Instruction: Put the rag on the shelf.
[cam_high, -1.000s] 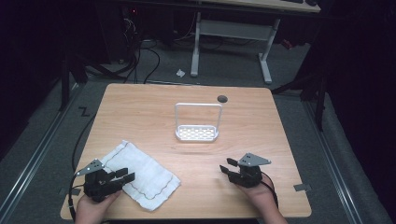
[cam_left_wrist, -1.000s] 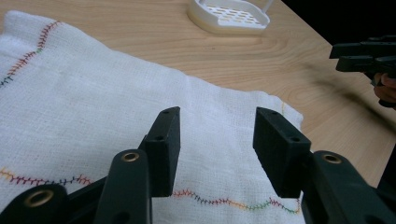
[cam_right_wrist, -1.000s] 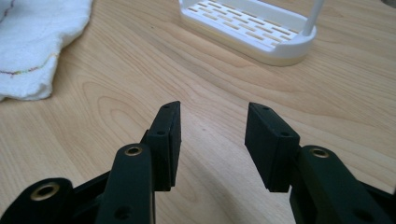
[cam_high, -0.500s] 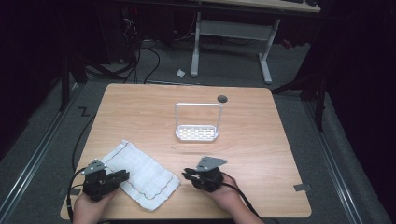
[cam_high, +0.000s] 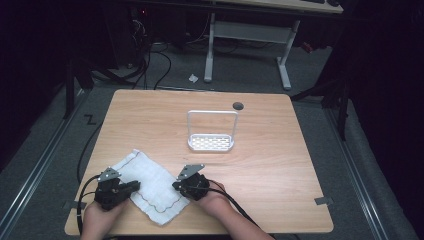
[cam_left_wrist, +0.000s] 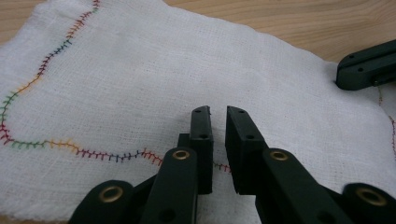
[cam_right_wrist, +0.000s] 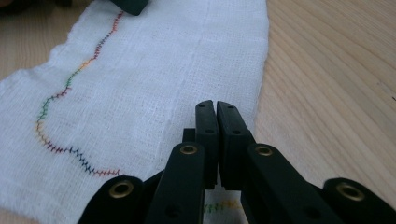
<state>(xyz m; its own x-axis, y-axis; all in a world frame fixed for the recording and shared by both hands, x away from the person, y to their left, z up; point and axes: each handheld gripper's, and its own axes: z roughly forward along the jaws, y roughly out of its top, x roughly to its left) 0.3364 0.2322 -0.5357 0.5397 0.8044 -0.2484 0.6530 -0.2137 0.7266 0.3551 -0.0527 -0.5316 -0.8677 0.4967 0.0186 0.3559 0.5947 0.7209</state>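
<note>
Lying flat, the cloth (cam_high: 150, 185) spreads beneath both grippers' jaws.

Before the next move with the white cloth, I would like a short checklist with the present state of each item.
1. Cloth lies flat on the table: ok.
2. Left gripper over the cloth, jaws slightly apart: ok.
3. Right gripper at the cloth's edge, jaws nearly shut: ok.
4. Fabric caught between either jaw pair: cannot tell.
5. White rack stands apart from the cloth: ok.
</note>
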